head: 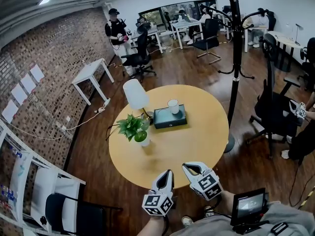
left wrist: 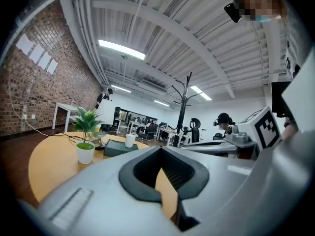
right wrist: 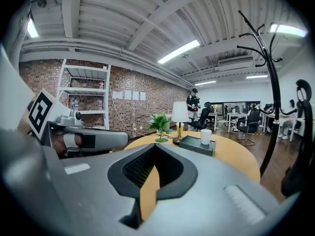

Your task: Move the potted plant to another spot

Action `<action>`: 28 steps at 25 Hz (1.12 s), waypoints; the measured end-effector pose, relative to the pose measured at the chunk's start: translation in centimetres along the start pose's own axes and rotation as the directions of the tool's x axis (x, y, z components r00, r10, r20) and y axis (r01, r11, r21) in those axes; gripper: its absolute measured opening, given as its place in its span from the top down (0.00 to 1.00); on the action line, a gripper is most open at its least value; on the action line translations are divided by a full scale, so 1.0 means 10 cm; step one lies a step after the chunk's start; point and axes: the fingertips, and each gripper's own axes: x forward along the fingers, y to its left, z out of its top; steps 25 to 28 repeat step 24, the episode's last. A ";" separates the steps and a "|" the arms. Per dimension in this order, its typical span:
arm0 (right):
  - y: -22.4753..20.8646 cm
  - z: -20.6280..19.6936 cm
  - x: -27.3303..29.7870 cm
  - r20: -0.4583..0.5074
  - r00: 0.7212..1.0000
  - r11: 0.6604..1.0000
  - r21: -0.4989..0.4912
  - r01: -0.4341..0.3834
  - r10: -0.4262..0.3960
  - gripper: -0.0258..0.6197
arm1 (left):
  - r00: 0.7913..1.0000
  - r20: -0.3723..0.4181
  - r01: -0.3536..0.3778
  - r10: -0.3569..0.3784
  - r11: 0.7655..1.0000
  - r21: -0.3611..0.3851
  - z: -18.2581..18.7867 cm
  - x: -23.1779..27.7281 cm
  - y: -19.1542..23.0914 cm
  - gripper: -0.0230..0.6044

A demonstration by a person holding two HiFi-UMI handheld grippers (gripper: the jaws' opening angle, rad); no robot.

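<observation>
Round wooden tabletop [head: 197, 141]; table lamp [head: 135, 93] with a white shade stands toward its far side, taken here as the reference.

Potted plant [head: 137, 131]: green leaves in a small white pot, upright on the tabletop, just beside the lamp's base on its near-left side; untouched, nothing around it.

Dark tray [head: 165, 119] lies just right of the lamp, also on the tabletop; a white cup [head: 173, 106] stands upright on it.

Black coat stand [head: 236, 58] rises from the floor well to the right of the lamp, past the tabletop's rim.

Left gripper [head: 168, 173]: across the tabletop from the lamp, over the near rim; jaws together, nothing between them; well apart from the plant.

Right gripper [head: 189, 167]: just beside the left one, likewise on the side opposite the lamp; jaws closed, empty; in its own view the plant shows just left of the lamp.
</observation>
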 end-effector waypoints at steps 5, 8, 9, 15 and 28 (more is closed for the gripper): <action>0.07 0.03 -0.02 0.005 1.000 1.000 -0.010 0.014 -0.014 0.95 | 1.000 0.008 0.009 -0.009 1.000 0.000 0.03 -0.07 0.02 0.96; 0.10 0.05 -0.04 0.009 1.000 1.000 -0.013 0.020 -0.020 0.95 | 1.000 0.012 0.017 -0.017 1.000 0.002 0.05 -0.10 0.02 0.96; 0.11 0.07 -0.05 0.011 1.000 1.000 -0.014 0.022 -0.022 0.95 | 1.000 0.012 0.020 -0.020 1.000 0.003 0.06 -0.11 0.01 0.96; 0.12 0.06 -0.06 0.008 1.000 1.000 -0.010 0.024 -0.024 0.95 | 1.000 0.004 0.029 -0.029 1.000 -0.001 0.05 -0.11 -0.01 0.96; 0.10 0.07 -0.03 0.008 1.000 1.000 -0.008 0.019 -0.019 0.95 | 1.000 0.012 0.028 -0.028 1.000 -0.005 0.07 -0.06 0.01 0.96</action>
